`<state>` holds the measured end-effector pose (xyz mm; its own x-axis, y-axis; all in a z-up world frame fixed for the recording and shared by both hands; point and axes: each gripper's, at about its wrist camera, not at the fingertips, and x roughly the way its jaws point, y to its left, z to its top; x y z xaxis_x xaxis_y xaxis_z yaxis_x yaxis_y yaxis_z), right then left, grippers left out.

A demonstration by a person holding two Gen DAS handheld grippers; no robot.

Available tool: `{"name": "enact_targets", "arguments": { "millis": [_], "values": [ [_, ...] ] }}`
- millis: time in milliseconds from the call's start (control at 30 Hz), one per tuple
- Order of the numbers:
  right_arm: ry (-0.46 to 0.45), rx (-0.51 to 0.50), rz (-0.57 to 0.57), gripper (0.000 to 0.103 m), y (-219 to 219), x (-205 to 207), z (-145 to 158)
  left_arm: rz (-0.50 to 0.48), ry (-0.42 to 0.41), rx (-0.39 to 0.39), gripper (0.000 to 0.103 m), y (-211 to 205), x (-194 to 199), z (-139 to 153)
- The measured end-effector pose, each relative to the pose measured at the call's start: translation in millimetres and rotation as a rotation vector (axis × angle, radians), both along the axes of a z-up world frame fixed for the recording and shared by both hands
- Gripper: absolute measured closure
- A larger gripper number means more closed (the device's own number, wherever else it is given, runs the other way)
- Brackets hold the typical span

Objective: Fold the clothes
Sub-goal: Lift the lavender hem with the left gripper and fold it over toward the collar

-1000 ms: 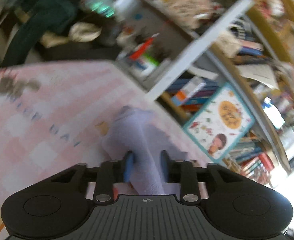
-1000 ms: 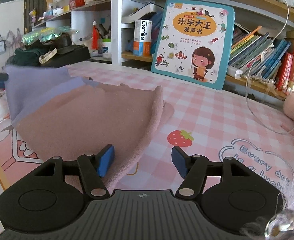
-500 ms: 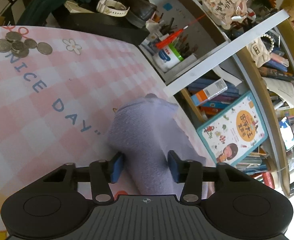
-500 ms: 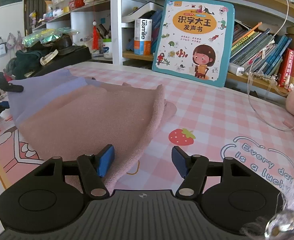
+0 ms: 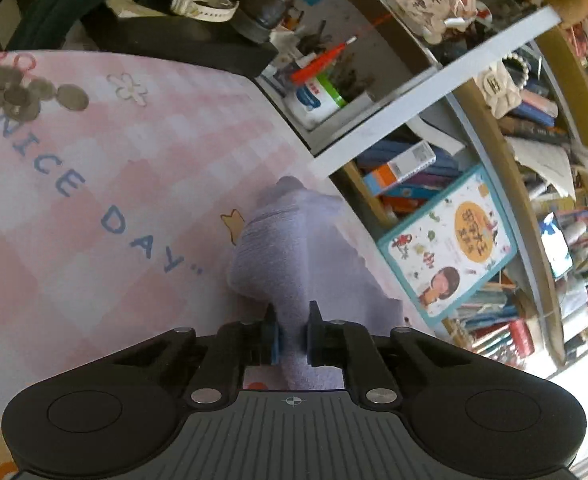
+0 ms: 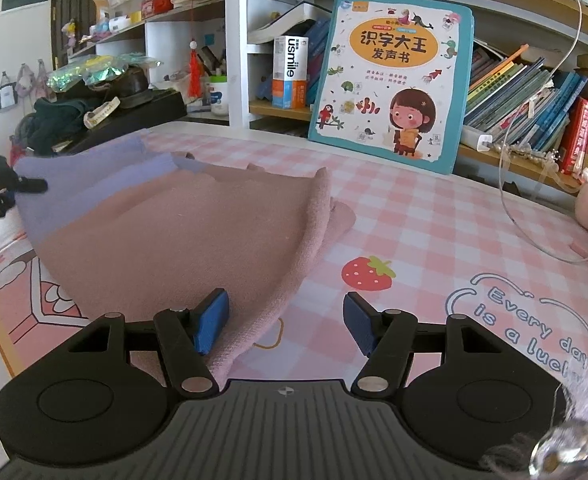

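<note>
Now the left hand-held gripper [image 5: 292, 332], apart half a second ago, has clamped on the lavender edge of the garment [image 6: 198, 232] lying on the bench [image 6: 434, 224], so a fold looks ready to begin, while the right hand-held gripper [image 6: 286, 322] waits apart over the pink hem.

A pile of coins [image 5: 22, 94] lay near the far corner of the pink checked table mat [image 6: 434, 248]. A children's picture book [image 6: 390, 80] leaned upright against the bookshelf [image 6: 534, 92] at the mat's back edge, with a white watch [image 5: 204, 2] on dark clutter beyond.

Home room, crowded bookshelves [image 6: 534, 92], children's book [image 6: 390, 80], pink checked tablecloth [image 6: 434, 232]
</note>
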<state>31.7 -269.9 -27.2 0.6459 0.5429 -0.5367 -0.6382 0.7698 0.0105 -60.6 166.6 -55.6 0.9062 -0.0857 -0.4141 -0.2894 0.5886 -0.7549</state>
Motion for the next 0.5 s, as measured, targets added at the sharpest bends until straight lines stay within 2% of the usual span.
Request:
{"name": "enact_targets", "arguments": {
  "millis": [100, 200, 300, 367, 500],
  "values": [
    [0.002, 0.002, 0.0, 0.042, 0.2, -1.1, -0.5, 0.021, 0.002, -0.012, 0.08, -1.5, 3.6, -3.3],
    [0.005, 0.004, 0.0, 0.042, -0.1, -0.5, -0.4, 0.042, -0.001, -0.031, 0.079, -0.4, 7.1, -5.7],
    [0.009, 0.008, 0.002, 0.042, 0.1, -0.2, -0.4, 0.059, -0.007, -0.046, 0.081, 1.0, 10.2, -7.1],
    [0.019, 0.02, 0.001, 0.042, 0.5, 0.6, -0.4, 0.056, -0.009, -0.056, 0.089, 4.1, 9.6, -8.8],
    [0.043, 0.043, 0.01, 0.042, 5.9, 1.9, -0.7, 0.046, -0.015, -0.035, 0.09, 13.1, 5.6, -7.7]
  ]
}}
